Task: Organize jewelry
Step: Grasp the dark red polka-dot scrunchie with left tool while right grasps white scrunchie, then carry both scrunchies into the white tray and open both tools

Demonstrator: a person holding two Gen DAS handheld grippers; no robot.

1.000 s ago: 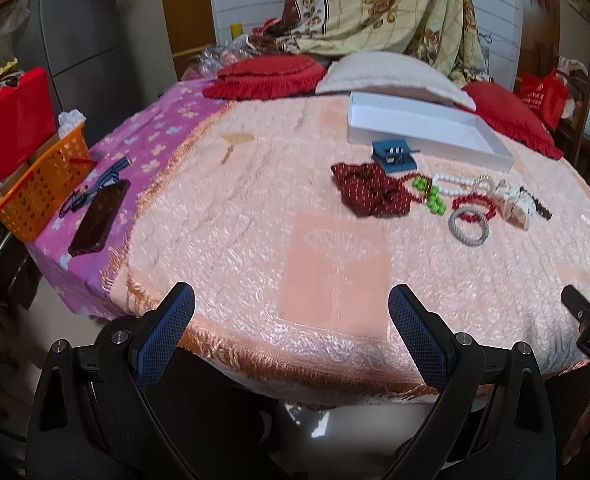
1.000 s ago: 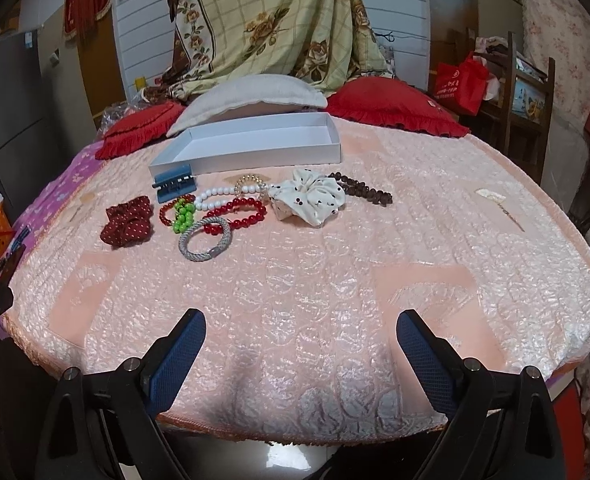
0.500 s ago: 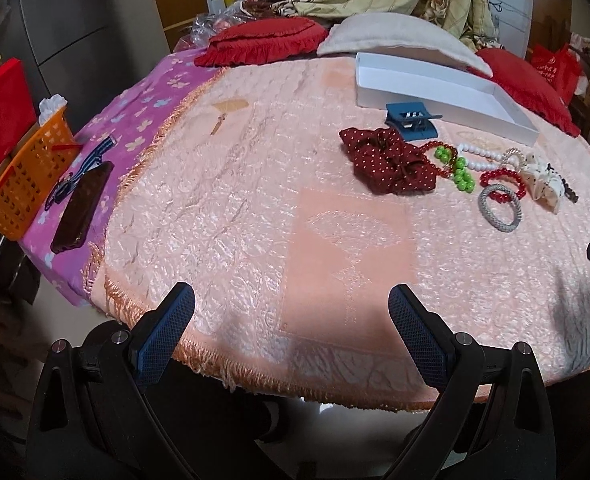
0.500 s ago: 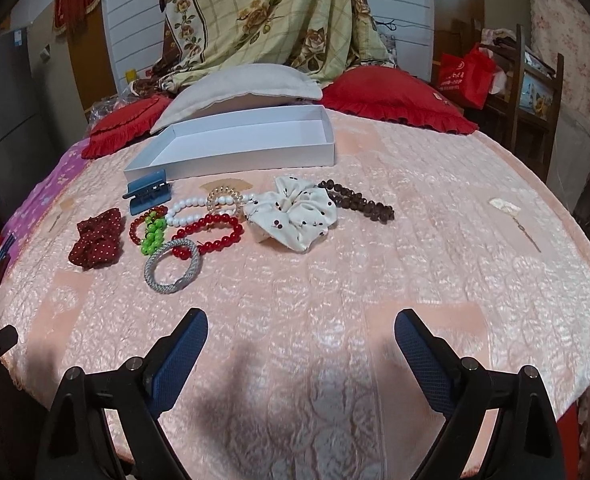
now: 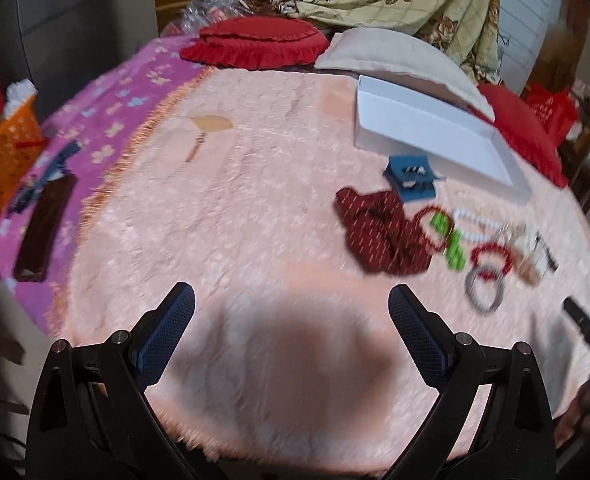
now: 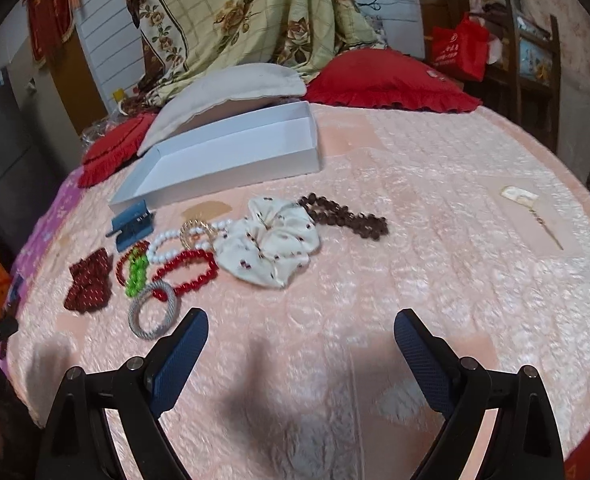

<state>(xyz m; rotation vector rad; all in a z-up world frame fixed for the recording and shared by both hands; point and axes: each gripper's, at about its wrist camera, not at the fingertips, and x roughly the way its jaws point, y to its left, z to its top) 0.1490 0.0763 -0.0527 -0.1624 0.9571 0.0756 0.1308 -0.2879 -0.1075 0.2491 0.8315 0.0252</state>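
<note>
Surface: pink quilted bedspread (image 6: 435,208), carrying all the items listed.
Container: shallow white rectangular cardboard box (image 6: 231,148), open-topped, at the far side of the spread, just in front of a cream pillow (image 6: 231,88).
Hair clip: blue plastic claw clip (image 6: 131,224), just beside the near left corner of the box.
Scrunchies: dark red dotted fabric scrunchie (image 6: 89,280) at the left end of the cluster; cream dotted fabric scrunchie (image 6: 271,248) near the middle.
Beads: white pearl bracelet (image 6: 167,246), red bead bracelet (image 6: 187,272), green bead string (image 6: 135,274) and brown bead string (image 6: 343,216), all lying close together; the brown string touches the cream scrunchie.
Bangle: grey woven ring (image 6: 153,314), nearest item to the right tool.
Left gripper (image 5: 291,320): fingers spread wide, nothing between them, over bare spread; view blurred.
Right gripper (image 6: 301,340): fingers spread wide, nothing held, near the grey ring.
</note>
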